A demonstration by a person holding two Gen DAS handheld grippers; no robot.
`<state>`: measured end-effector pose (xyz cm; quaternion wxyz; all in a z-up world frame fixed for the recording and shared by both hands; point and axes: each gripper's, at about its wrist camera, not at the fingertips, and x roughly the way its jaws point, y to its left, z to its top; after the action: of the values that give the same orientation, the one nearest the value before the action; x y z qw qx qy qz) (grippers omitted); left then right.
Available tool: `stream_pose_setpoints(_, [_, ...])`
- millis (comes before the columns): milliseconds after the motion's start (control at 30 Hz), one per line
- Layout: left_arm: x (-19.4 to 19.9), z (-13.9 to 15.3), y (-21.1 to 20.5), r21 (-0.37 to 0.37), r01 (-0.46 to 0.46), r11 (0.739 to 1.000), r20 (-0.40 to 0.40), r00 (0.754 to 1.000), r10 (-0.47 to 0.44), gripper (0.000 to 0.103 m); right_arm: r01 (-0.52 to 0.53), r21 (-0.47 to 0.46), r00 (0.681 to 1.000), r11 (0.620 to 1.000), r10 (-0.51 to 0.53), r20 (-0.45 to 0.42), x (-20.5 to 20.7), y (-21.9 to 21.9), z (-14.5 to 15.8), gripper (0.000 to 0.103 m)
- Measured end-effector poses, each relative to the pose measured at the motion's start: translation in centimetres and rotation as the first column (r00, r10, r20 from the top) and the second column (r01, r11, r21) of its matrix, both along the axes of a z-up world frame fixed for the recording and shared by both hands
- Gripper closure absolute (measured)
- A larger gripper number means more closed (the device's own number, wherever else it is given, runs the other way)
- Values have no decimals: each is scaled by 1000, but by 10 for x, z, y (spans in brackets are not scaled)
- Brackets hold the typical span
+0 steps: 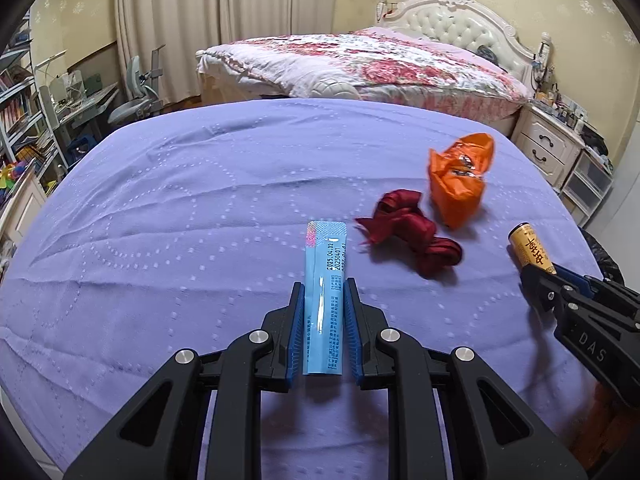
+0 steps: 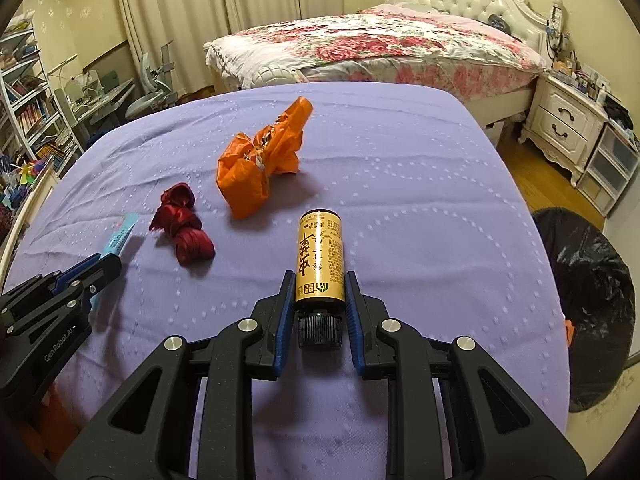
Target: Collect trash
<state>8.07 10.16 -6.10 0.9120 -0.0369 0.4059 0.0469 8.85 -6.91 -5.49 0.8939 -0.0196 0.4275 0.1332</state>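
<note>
From the left wrist, the left gripper (image 1: 323, 292) is closed down on a blue sachet (image 1: 325, 276), its blue pads pressing the long edges while the far end sticks out ahead over the purple tablecloth (image 1: 180, 200). To do this step well I would keep that squeeze steady, since a thin, flat, glossy packet is likely to slip or fold if the grip slackens, and carry it level across the table toward the bin on the right. A crumpled red ribbon (image 1: 408, 236) lies just right of the sachet's far end, and an orange wrapper (image 1: 460, 180) stands farther right; both are not yet collected. At the right edge the right gripper (image 1: 536, 276) shows with a gold bottle (image 1: 532, 248) in it.

From the right wrist, the right gripper (image 2: 319, 292) is nearly closed, its pads clamped on the lower body of the gold bottle (image 2: 320, 256), black cap (image 2: 320, 330) nearest the camera. The bottle is a hard, round cylinder with dark lettering; held near one end it may swing, so a slow move seems wise. The black trash bag (image 2: 592, 300) sits low beside the table's right edge, the likely drop point. The ribbon (image 2: 182, 224) and orange wrapper (image 2: 256, 168) lie to the far left, with the left gripper (image 2: 106, 264) at the near left.
</note>
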Motion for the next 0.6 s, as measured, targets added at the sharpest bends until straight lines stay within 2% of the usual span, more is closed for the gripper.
stream_pose_setpoints(600, [-22,6,-70,16,129,992,30,991,-129,83,93,21,995,995,-94,37,-48,-63,6,80])
